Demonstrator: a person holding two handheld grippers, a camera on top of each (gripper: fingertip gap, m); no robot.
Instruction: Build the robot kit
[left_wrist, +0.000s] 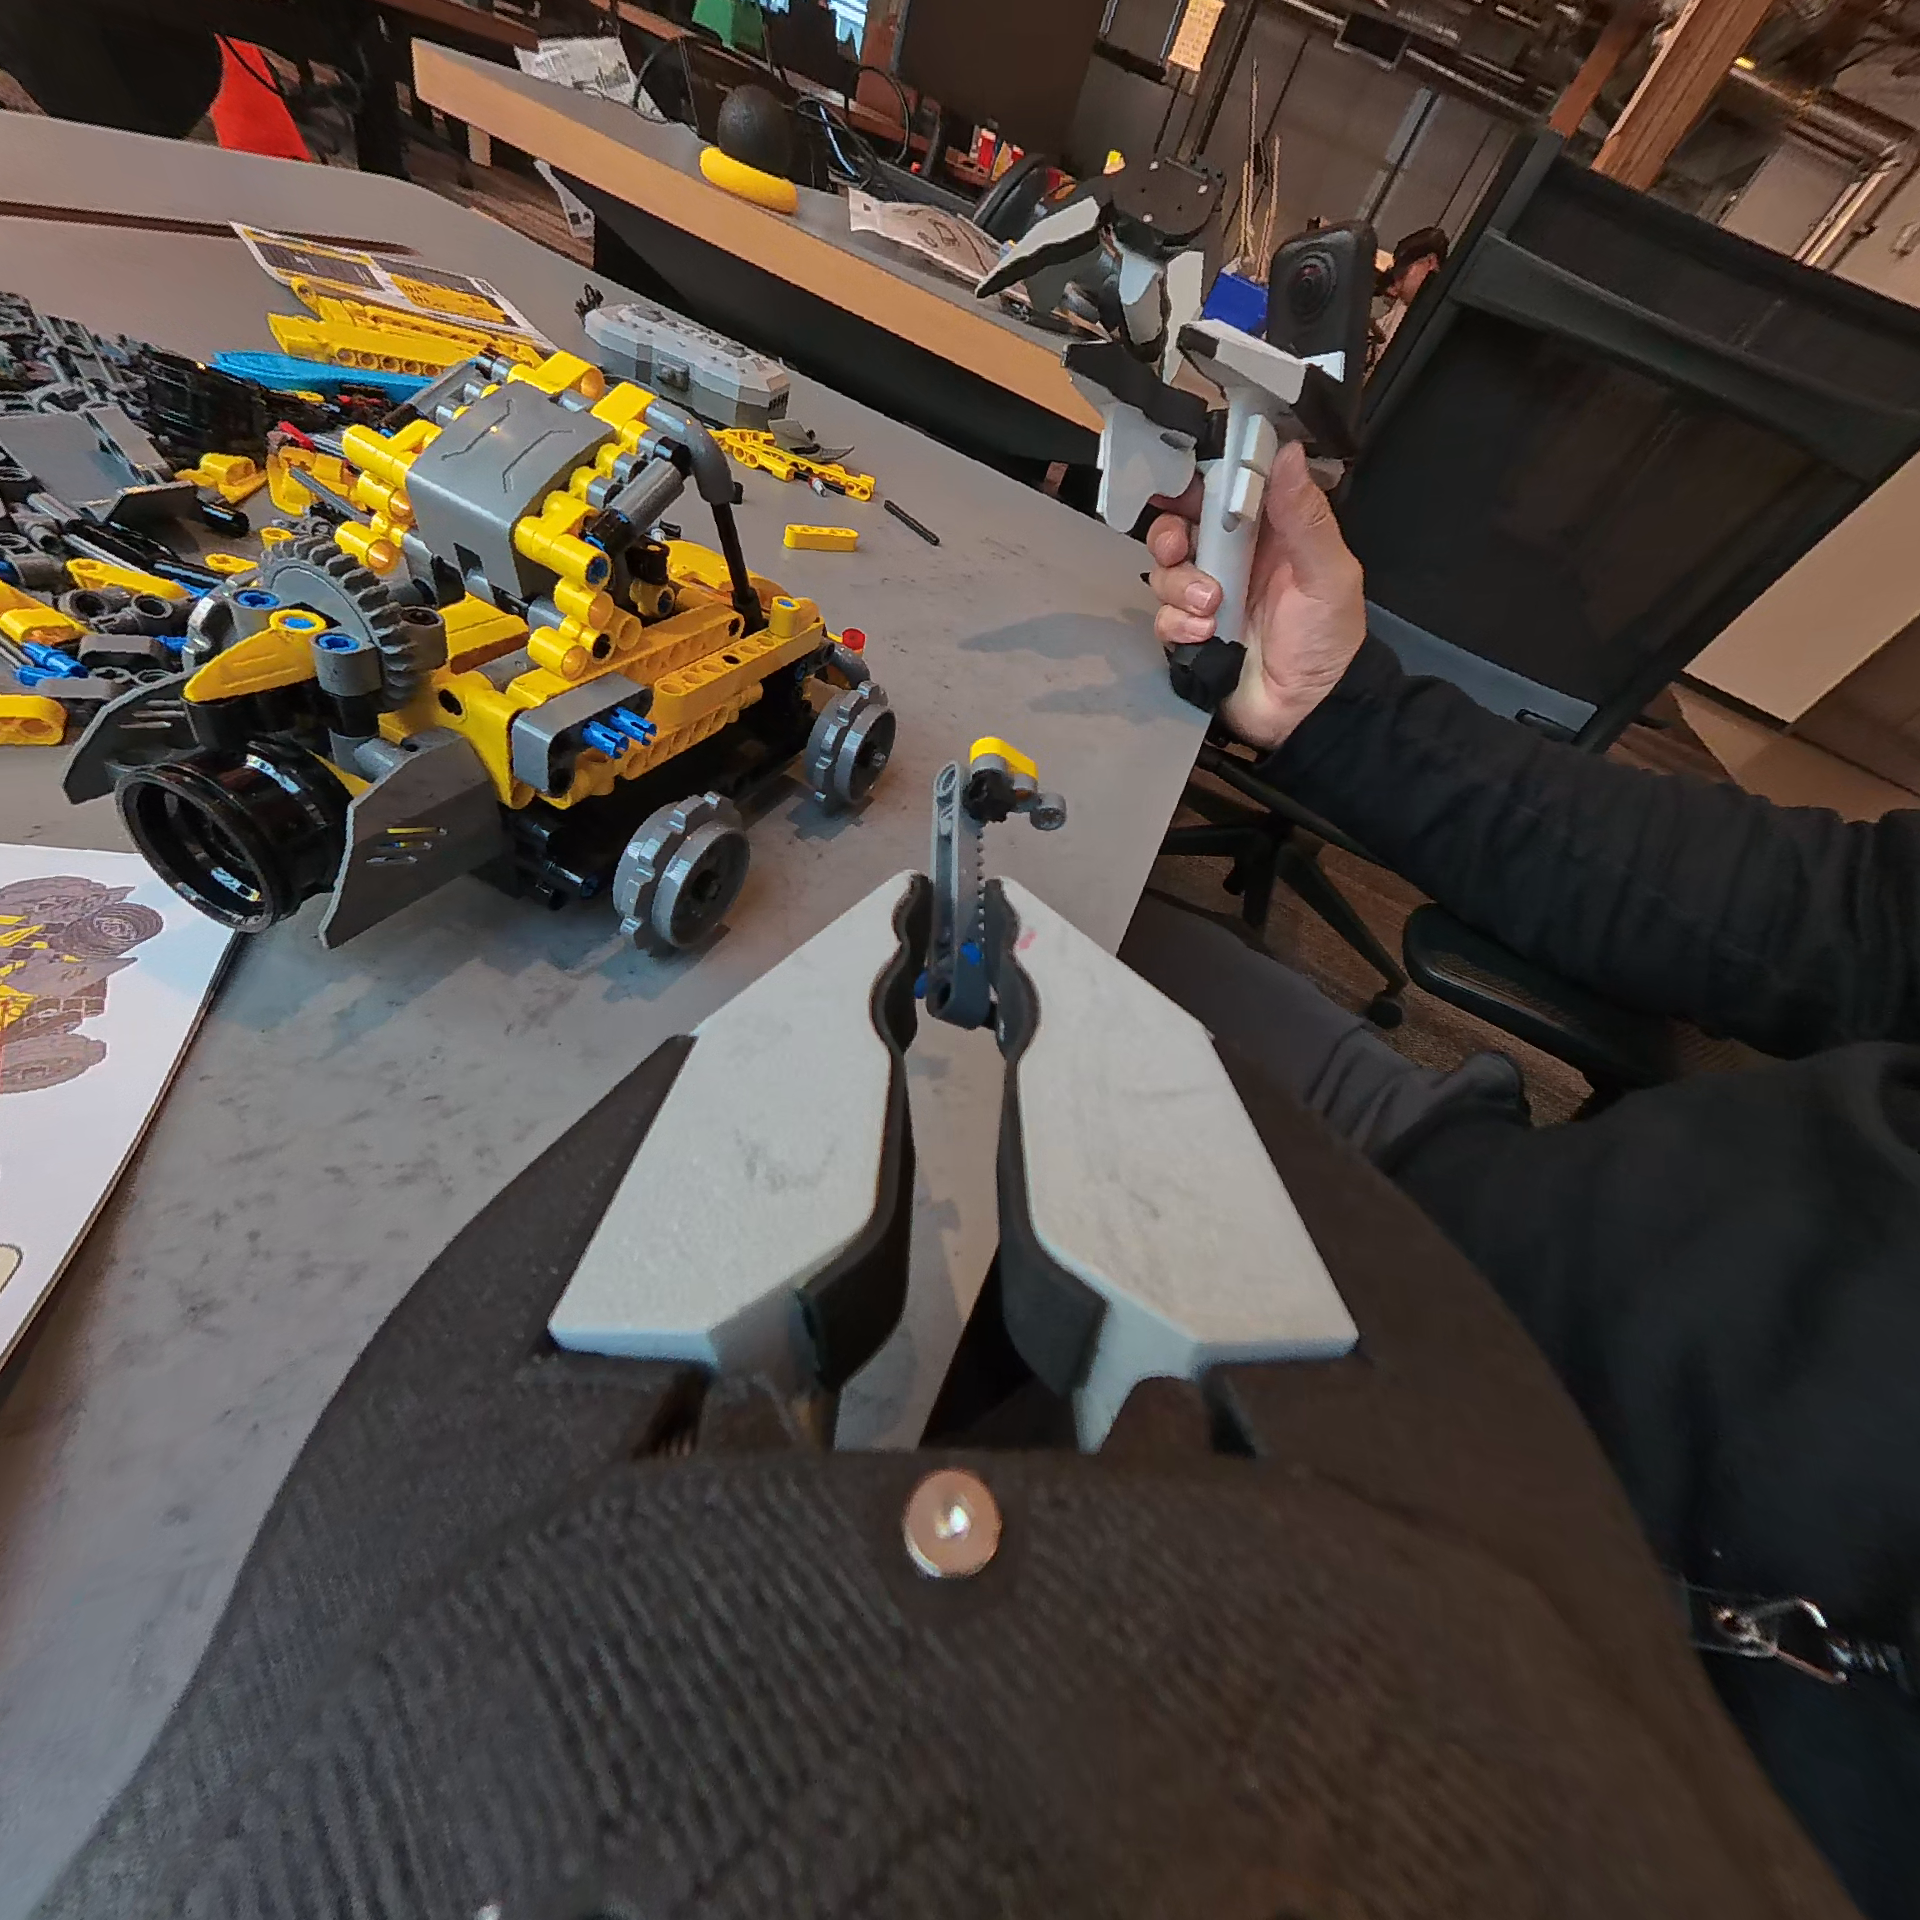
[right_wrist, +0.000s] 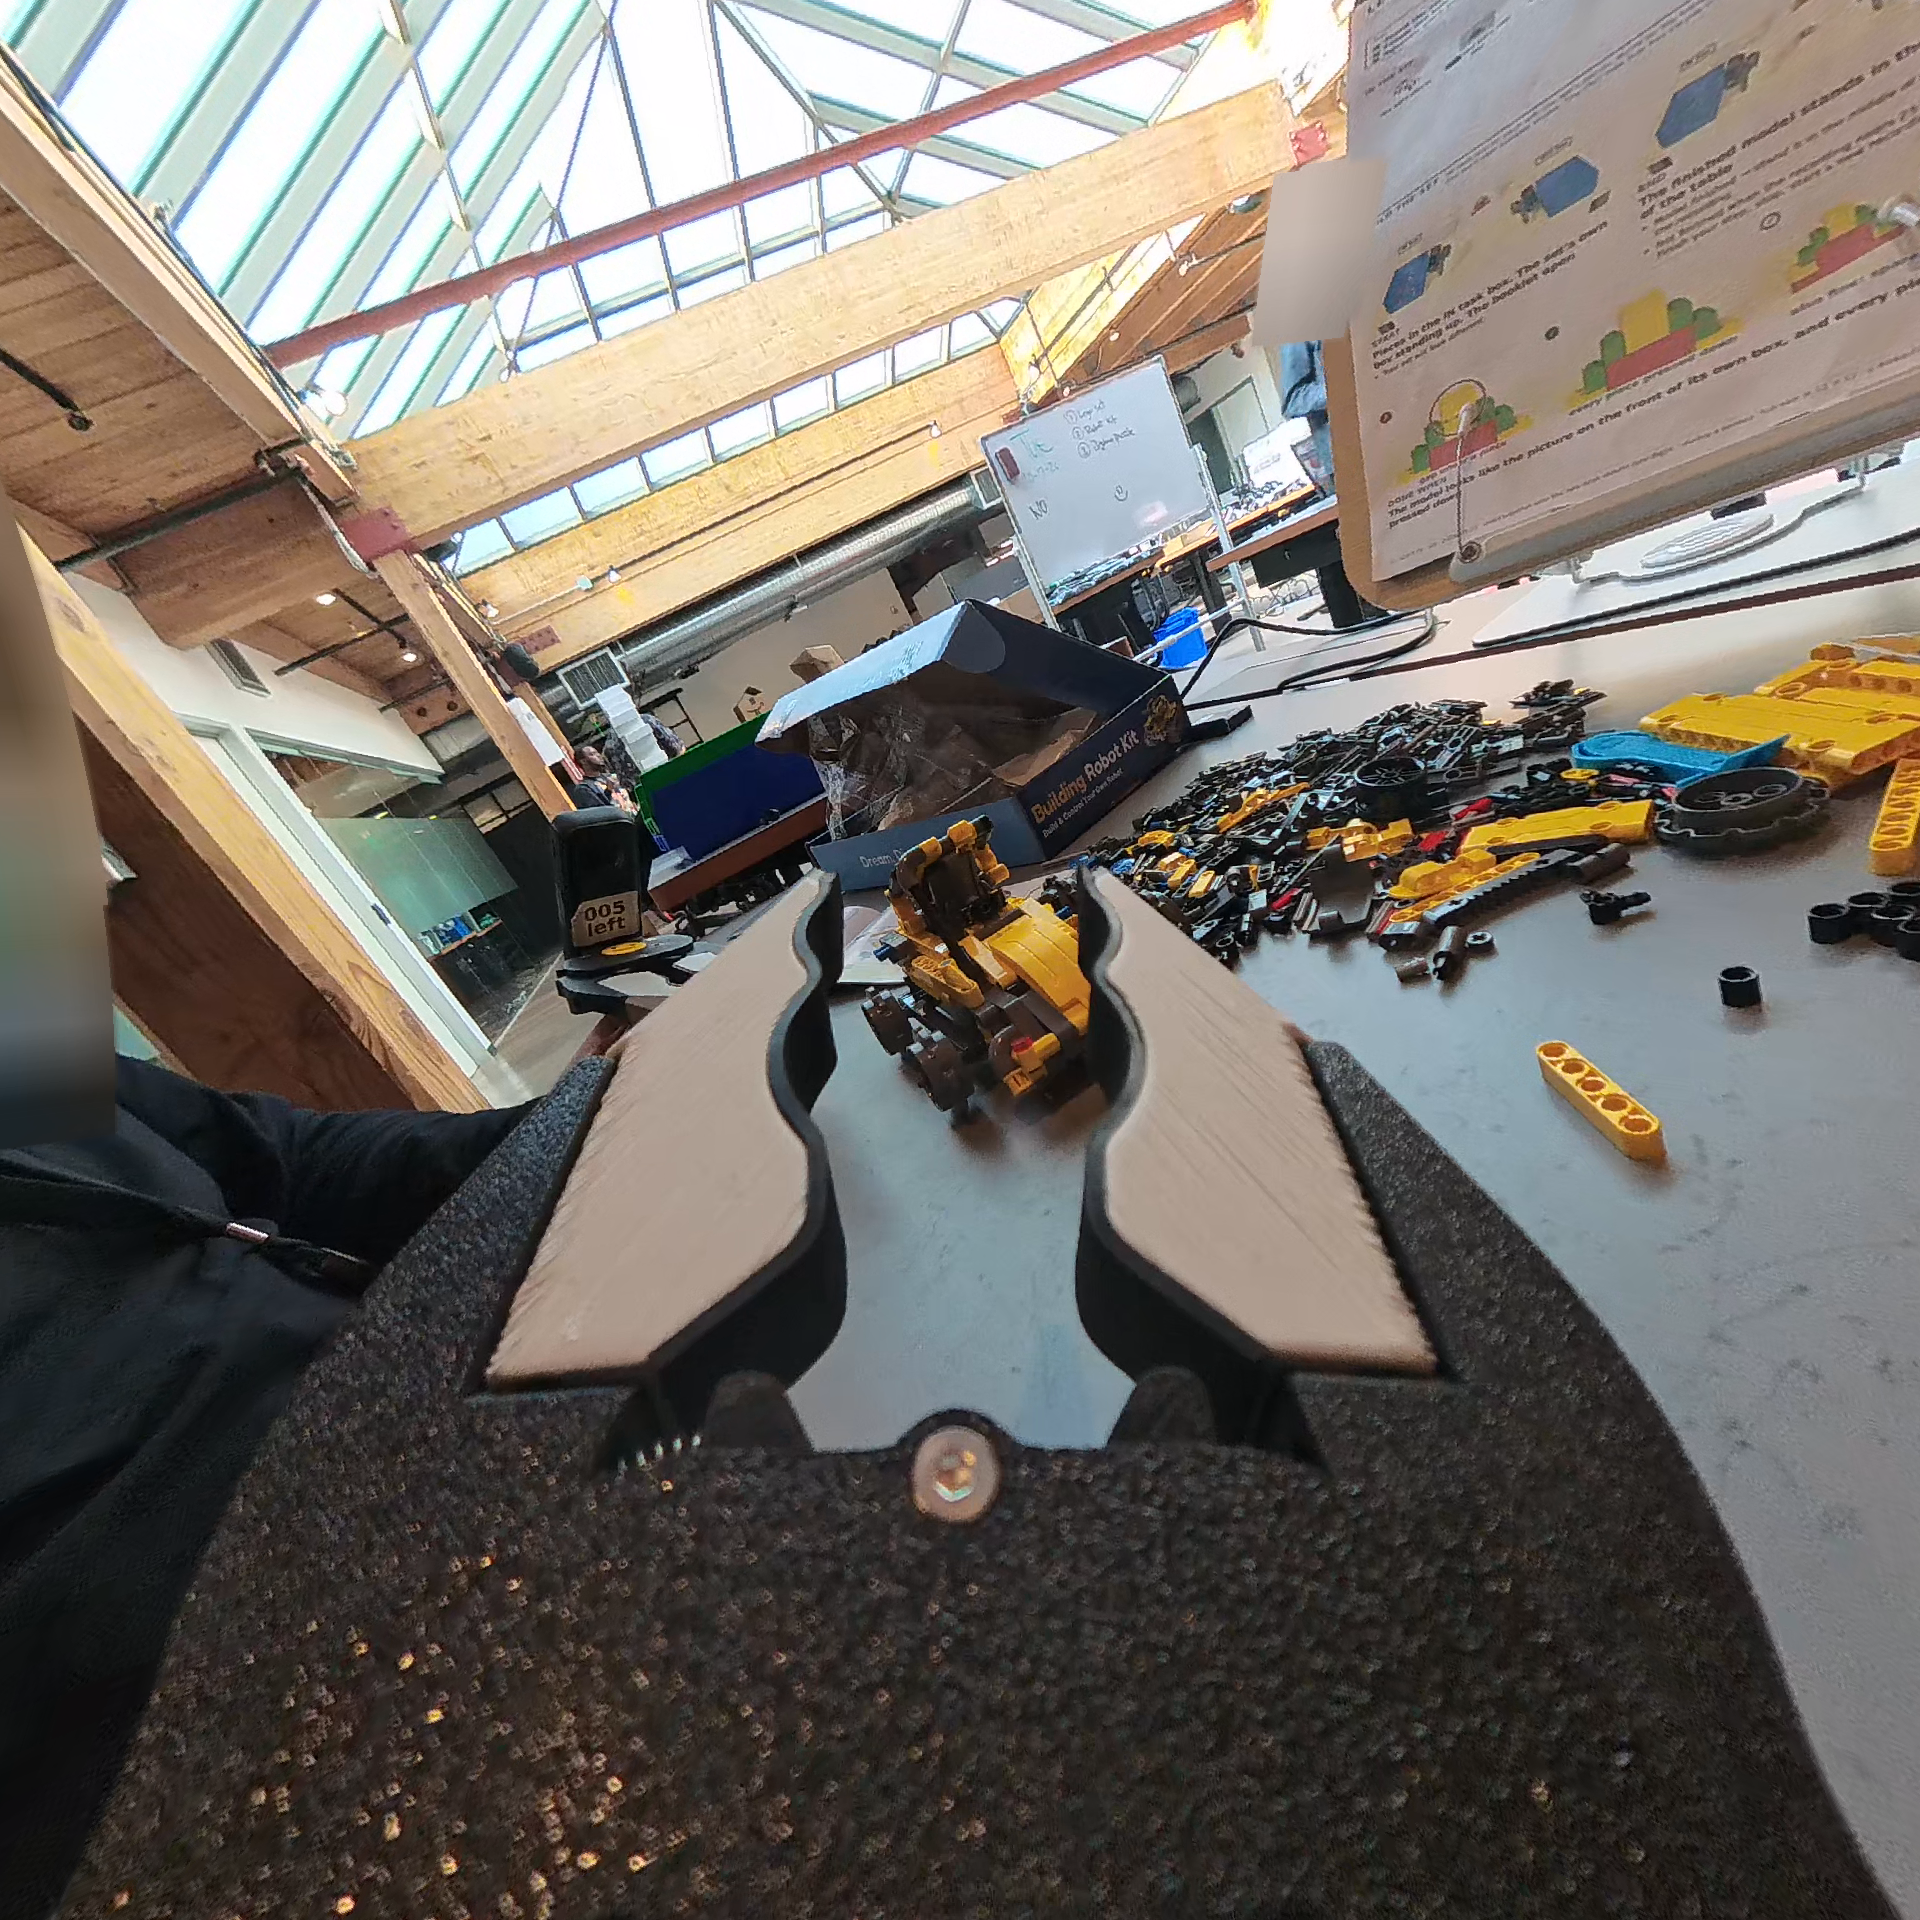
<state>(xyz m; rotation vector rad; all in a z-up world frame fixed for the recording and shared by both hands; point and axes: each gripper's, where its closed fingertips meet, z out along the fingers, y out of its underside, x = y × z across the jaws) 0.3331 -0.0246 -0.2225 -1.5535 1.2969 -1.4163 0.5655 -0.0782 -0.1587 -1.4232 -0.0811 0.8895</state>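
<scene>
My left gripper (left_wrist: 958, 914) is shut on a small grey beam assembly (left_wrist: 961, 883) with a blue pin and a yellow-topped end, held upright above the grey table (left_wrist: 520, 1091). A yellow, grey and black brick vehicle (left_wrist: 488, 665) stands on the table to the left of it. My right gripper (right_wrist: 956, 925) is open and empty, held up off the table's far right edge by a hand; it shows in the left wrist view (left_wrist: 1091, 249). The vehicle (right_wrist: 987, 987) sits well ahead of the right gripper, seen between its fingers.
Loose yellow, black and blue pieces (right_wrist: 1455, 831) cover the table behind the vehicle. A yellow beam (right_wrist: 1600, 1099) lies alone. An open dark blue kit box (right_wrist: 987, 727) stands at the back. An instruction booklet (left_wrist: 73, 1039) lies at the left. An office chair (left_wrist: 1558, 623) is beyond the table edge. Left tips to right tips: about 25 cm.
</scene>
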